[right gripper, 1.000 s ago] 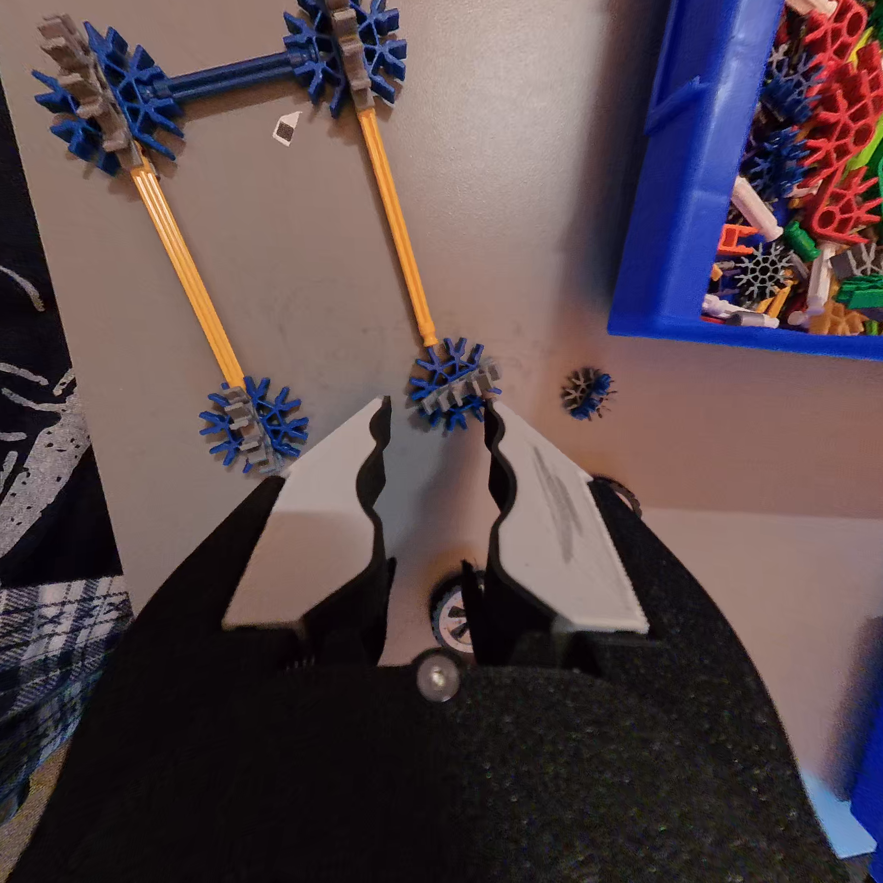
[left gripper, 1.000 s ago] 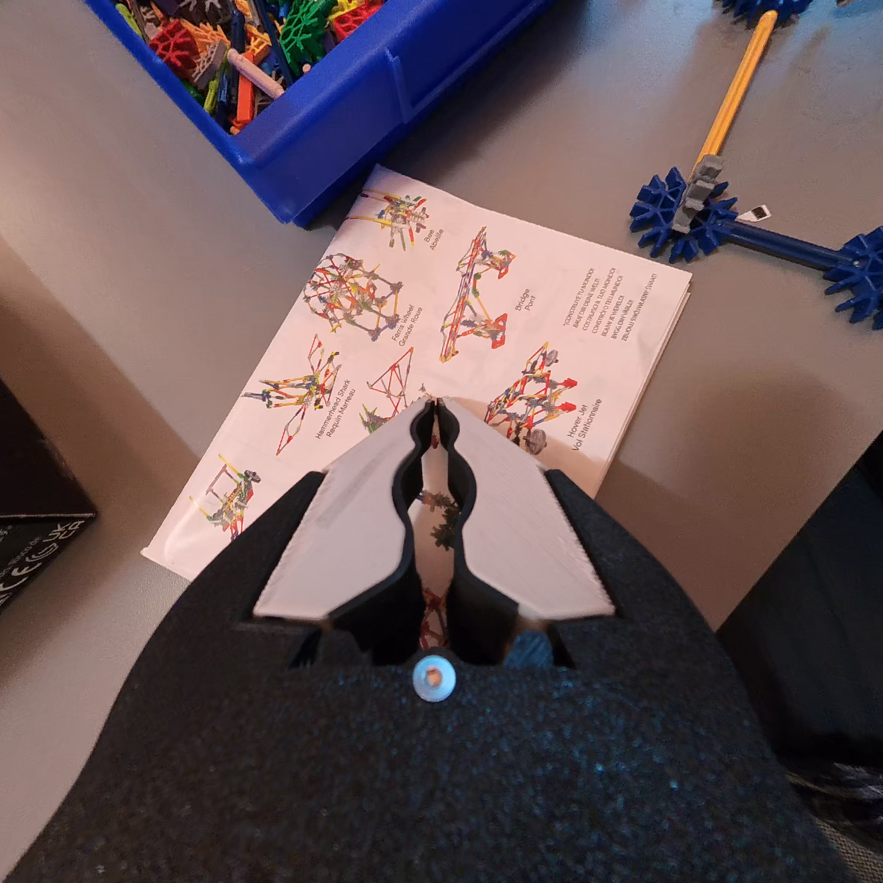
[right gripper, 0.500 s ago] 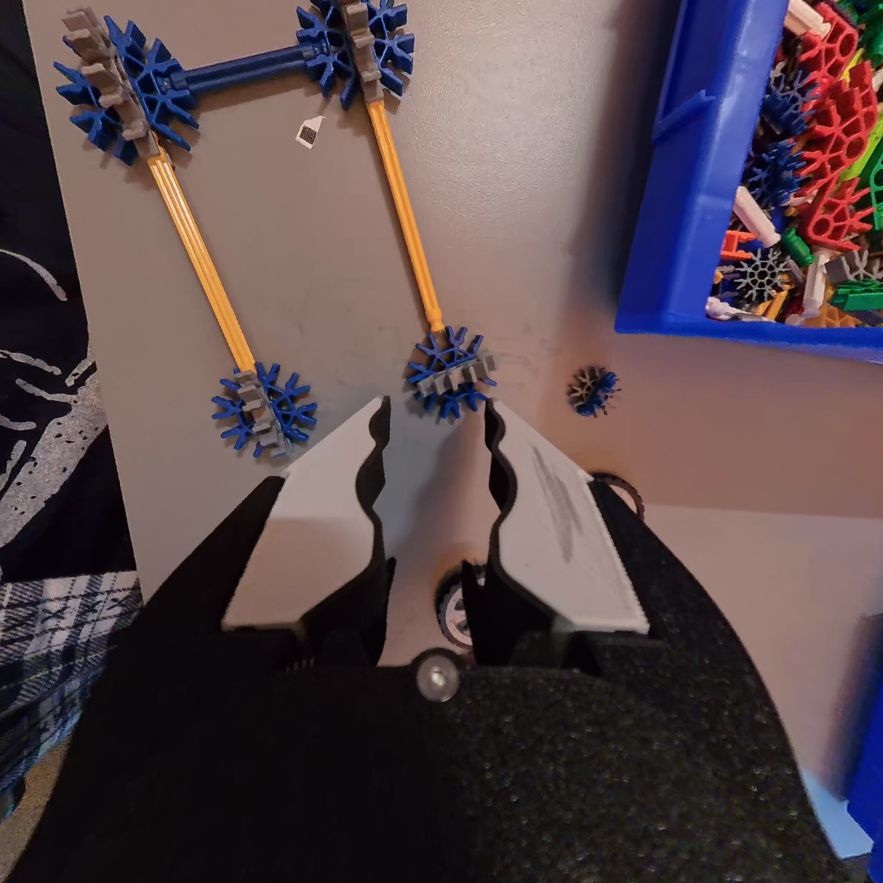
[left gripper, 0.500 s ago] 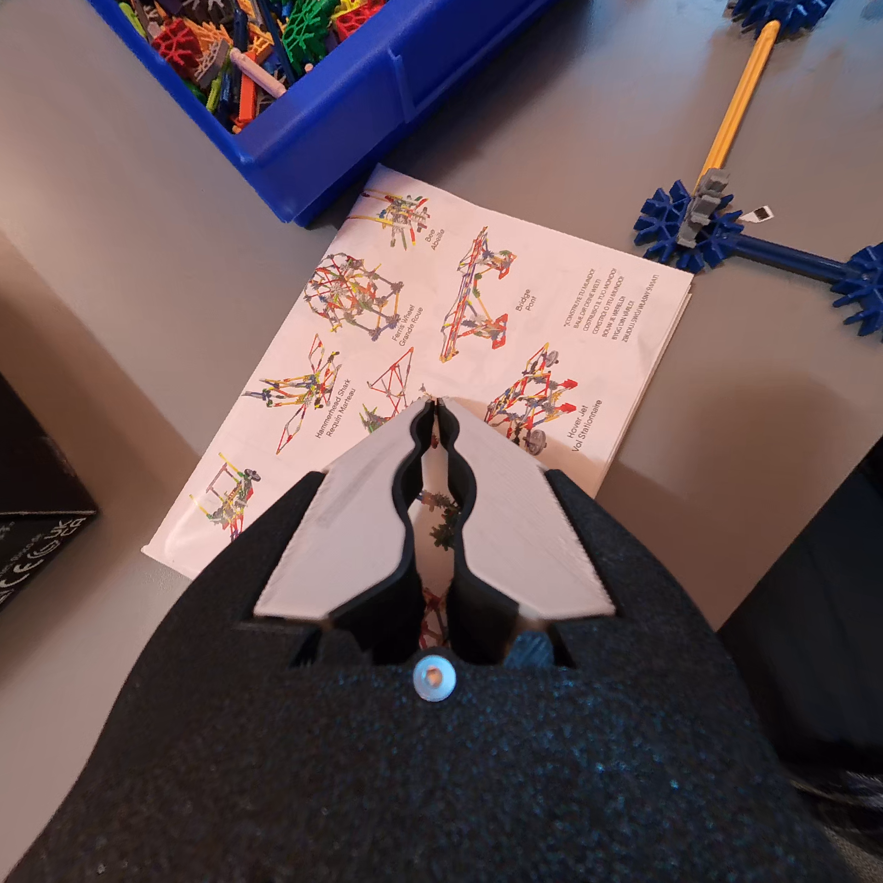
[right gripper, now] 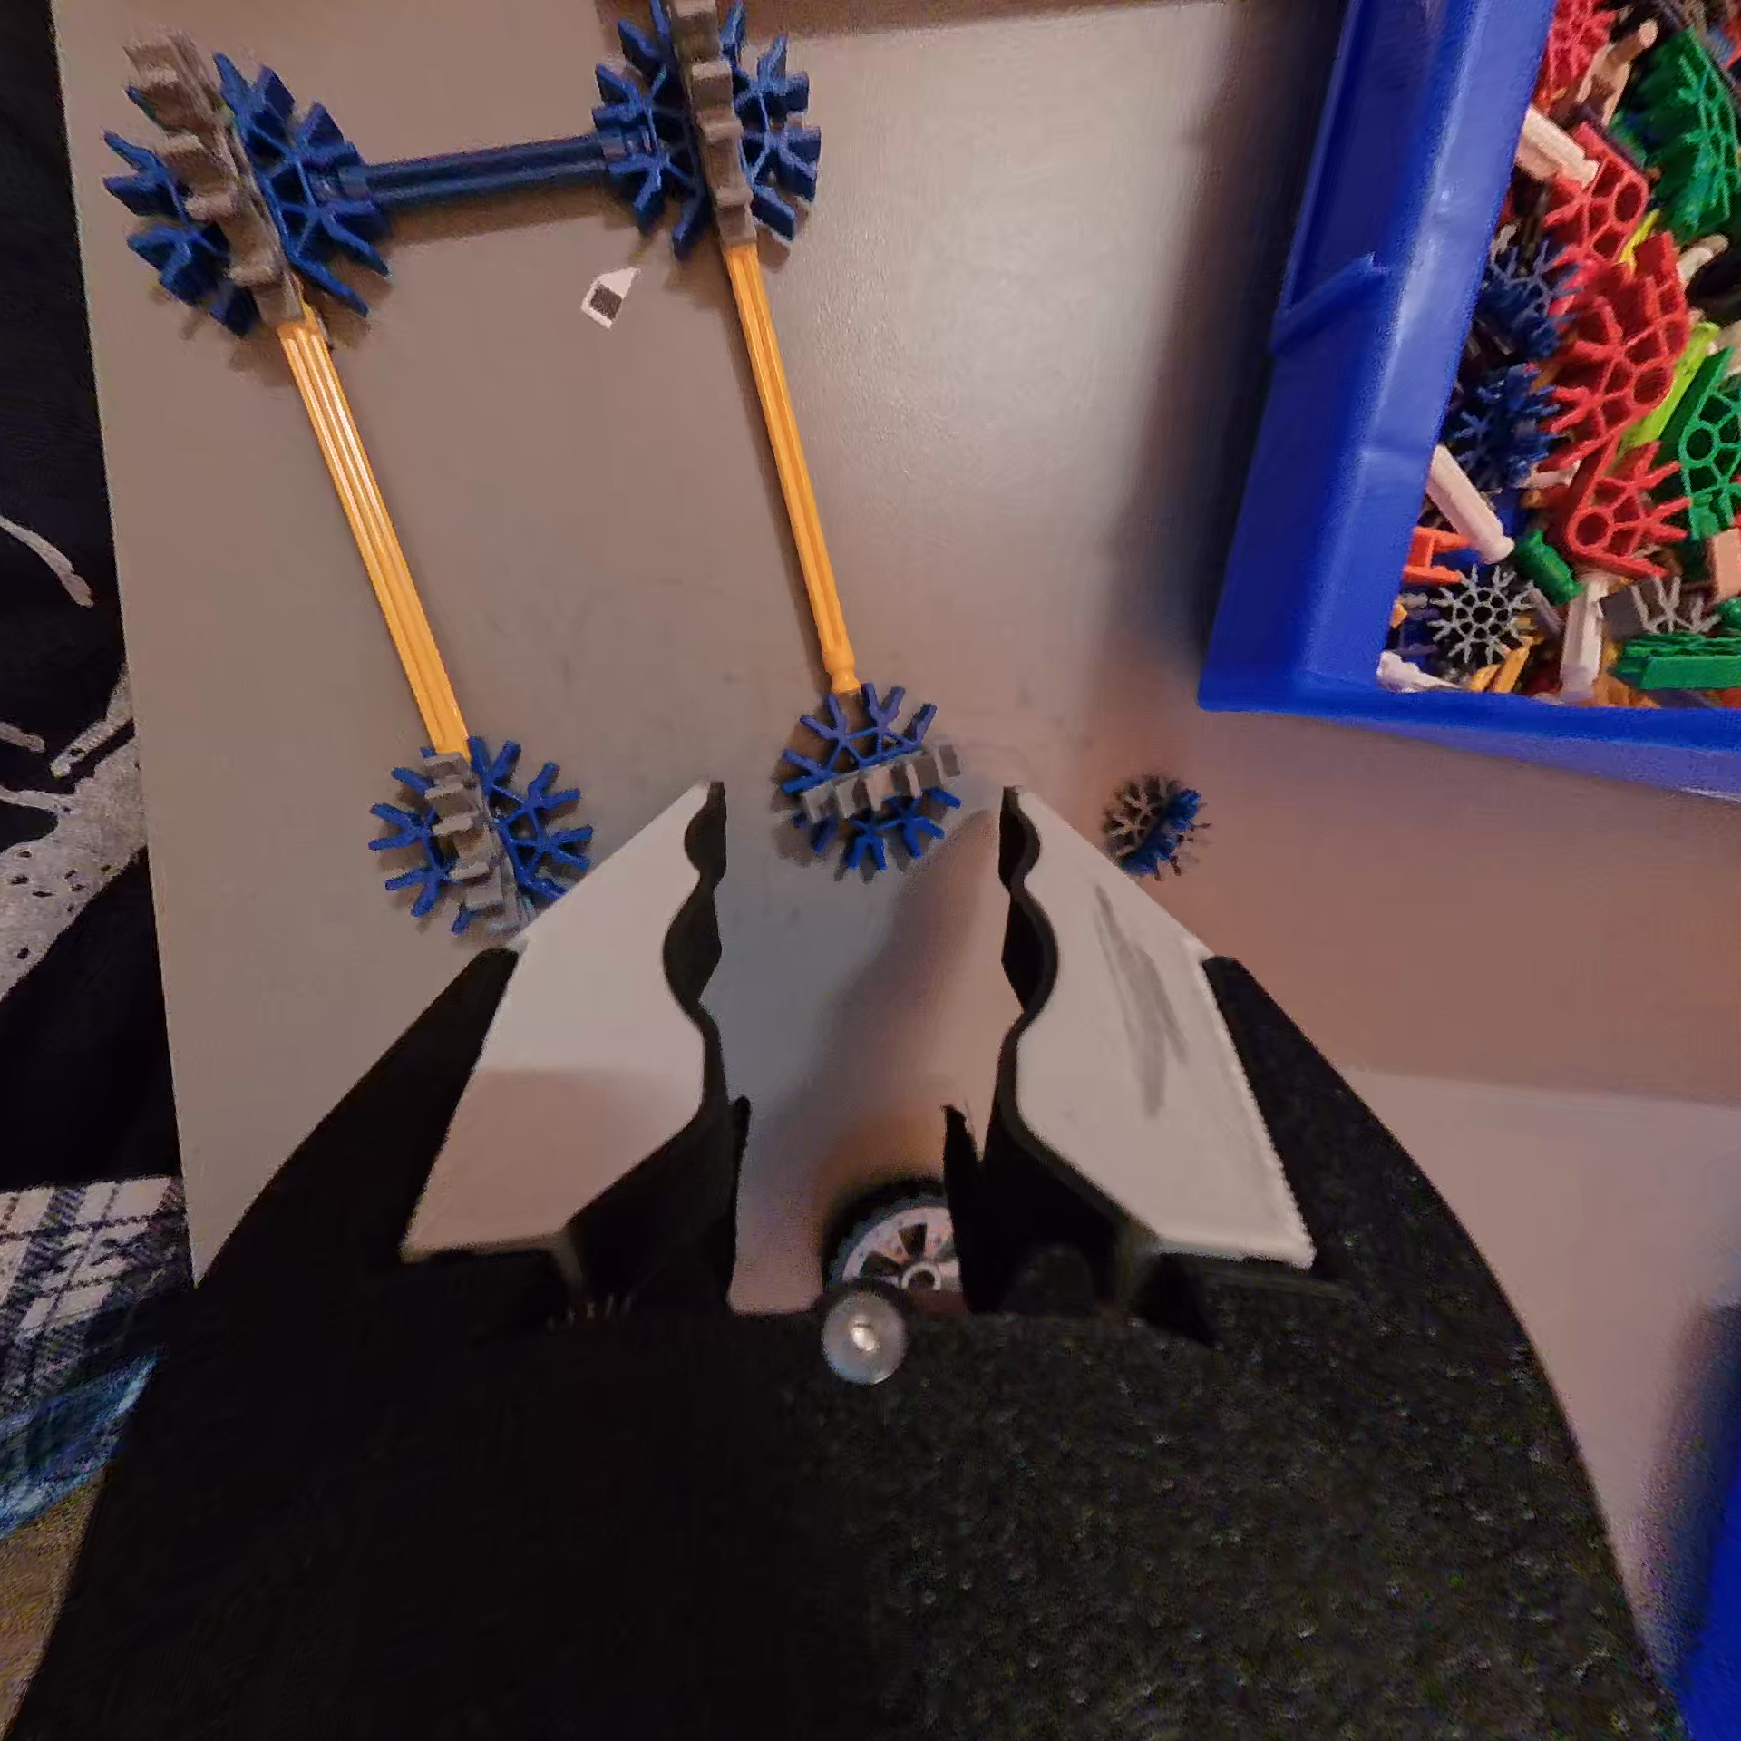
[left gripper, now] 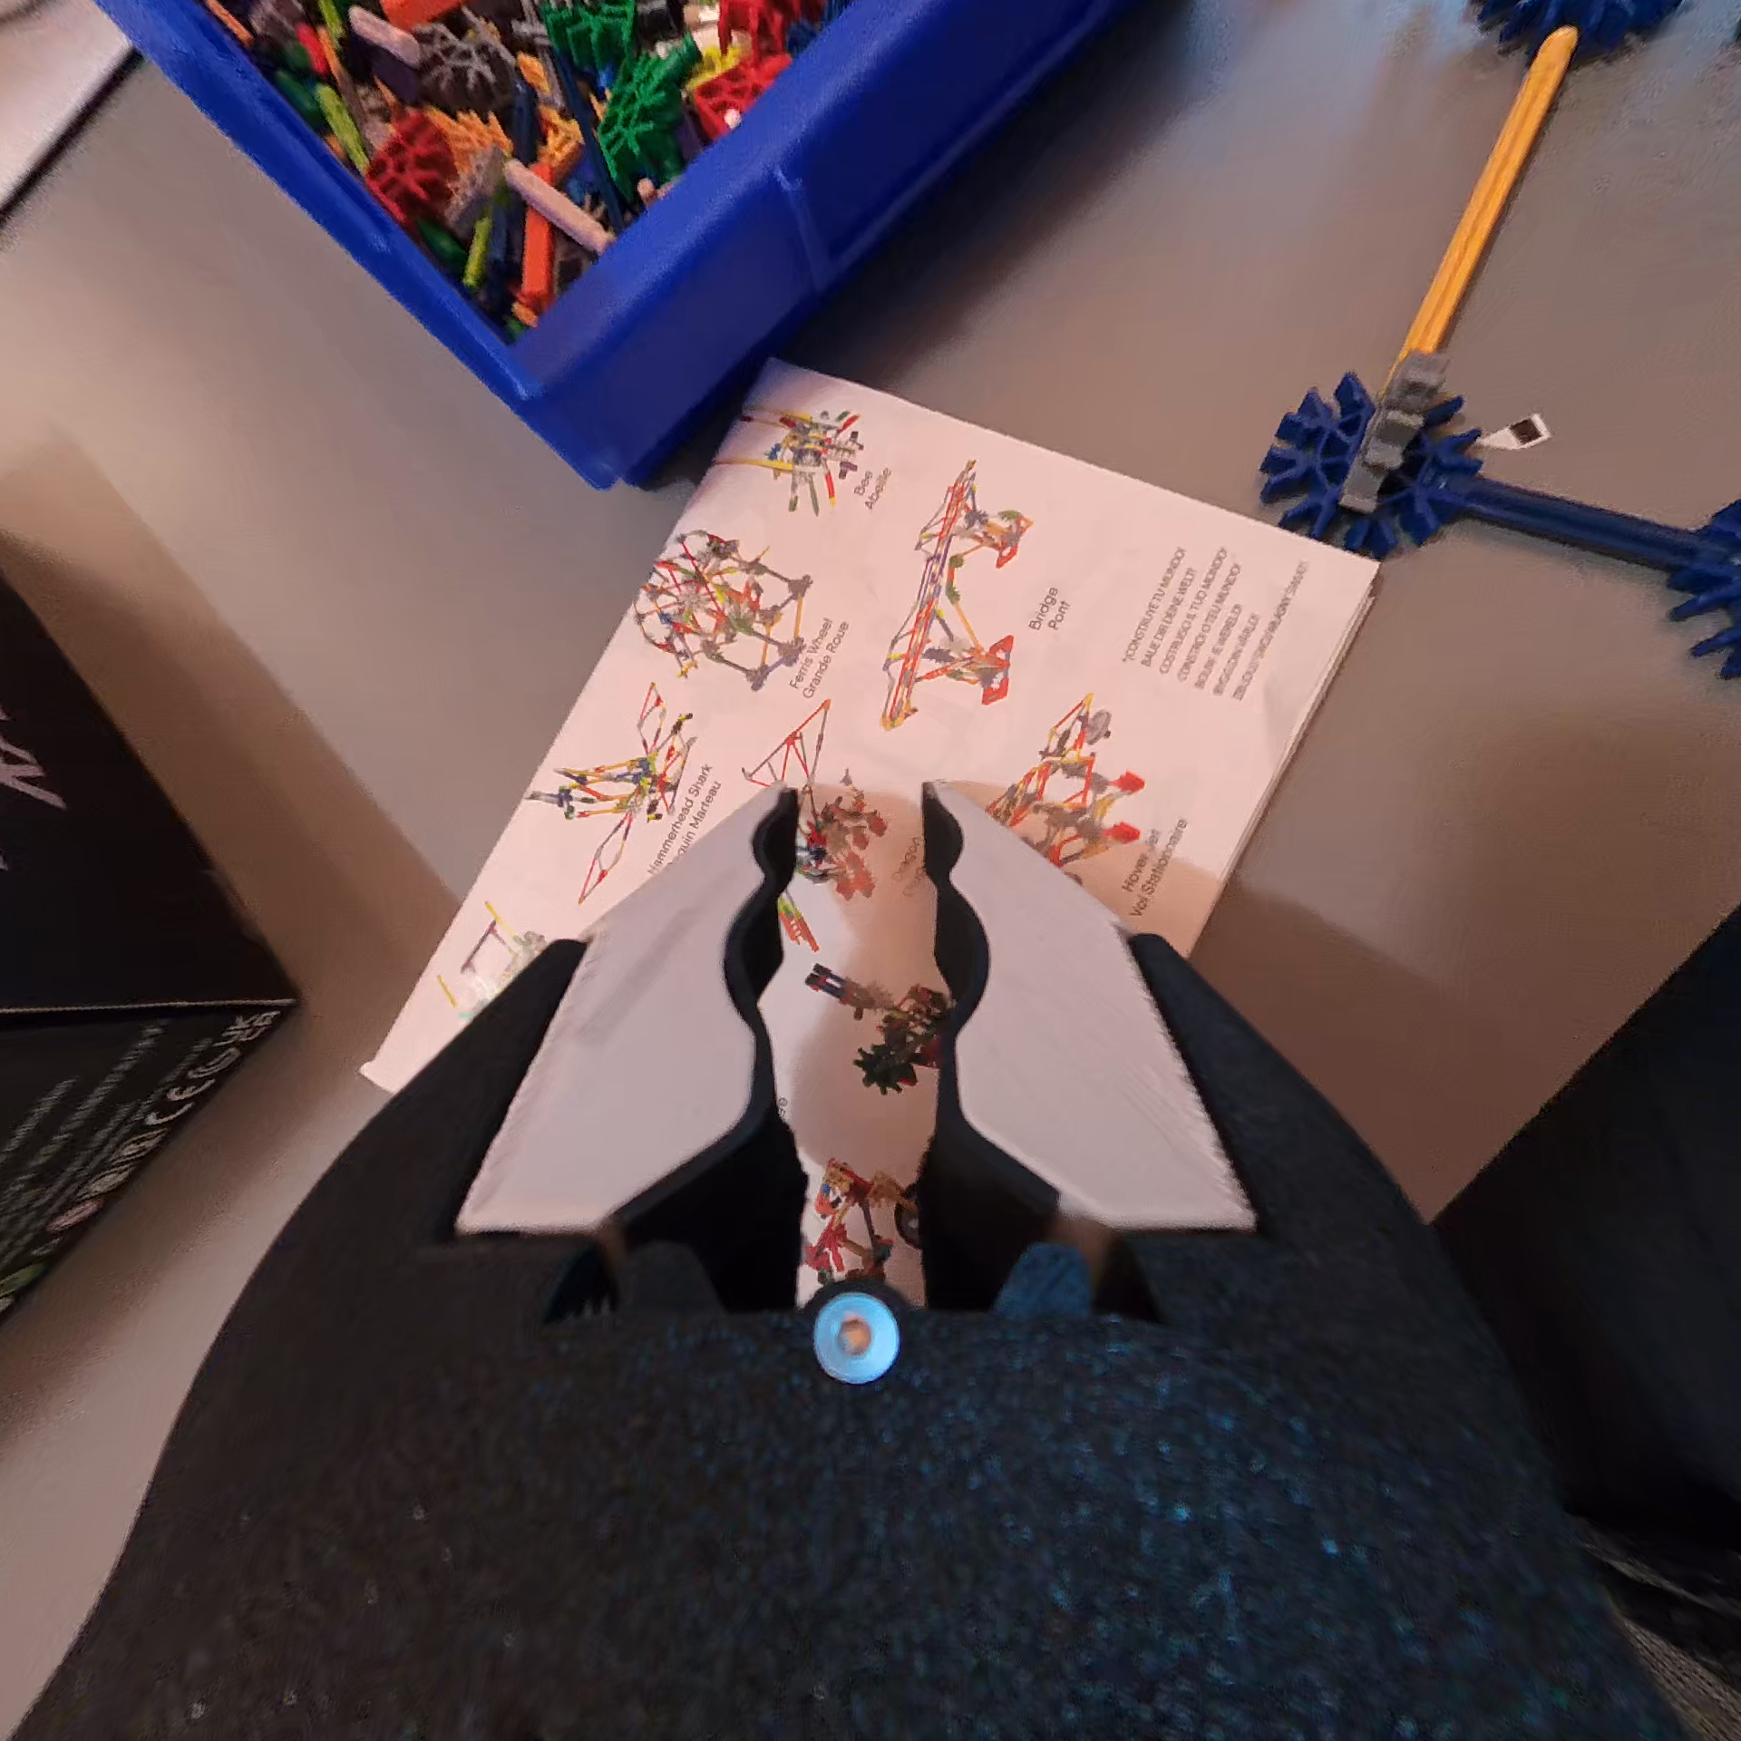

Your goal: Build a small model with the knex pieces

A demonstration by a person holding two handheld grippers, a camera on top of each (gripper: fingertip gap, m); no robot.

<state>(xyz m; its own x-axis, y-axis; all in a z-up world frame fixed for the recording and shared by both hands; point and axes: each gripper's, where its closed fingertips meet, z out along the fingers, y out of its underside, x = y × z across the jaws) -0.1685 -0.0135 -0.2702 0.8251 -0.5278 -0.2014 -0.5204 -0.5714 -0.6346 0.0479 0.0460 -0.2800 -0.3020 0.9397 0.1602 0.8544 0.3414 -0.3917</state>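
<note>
The left gripper hangs parted and empty over an instruction sheet. The right gripper gapes wide, empty, just near a blue snowflake connector; a blue bin sits far right.

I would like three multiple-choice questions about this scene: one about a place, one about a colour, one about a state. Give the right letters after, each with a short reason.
1. What lies under the left hand-held gripper?
A. a printed booklet
B. a black box
C. a blue bin

2. What colour are the two long rods of the frame?
A. red
B. yellow
C. green

3. How does the right hand-held gripper stand?
A. shut on a rod
B. shut on a wheel
C. open and empty

Answers:
1. A, the booklet shows between its fingers.
2. B, both rods are yellow, joined by blue connectors.
3. C, its fingers stand apart with bare table between them.
</note>
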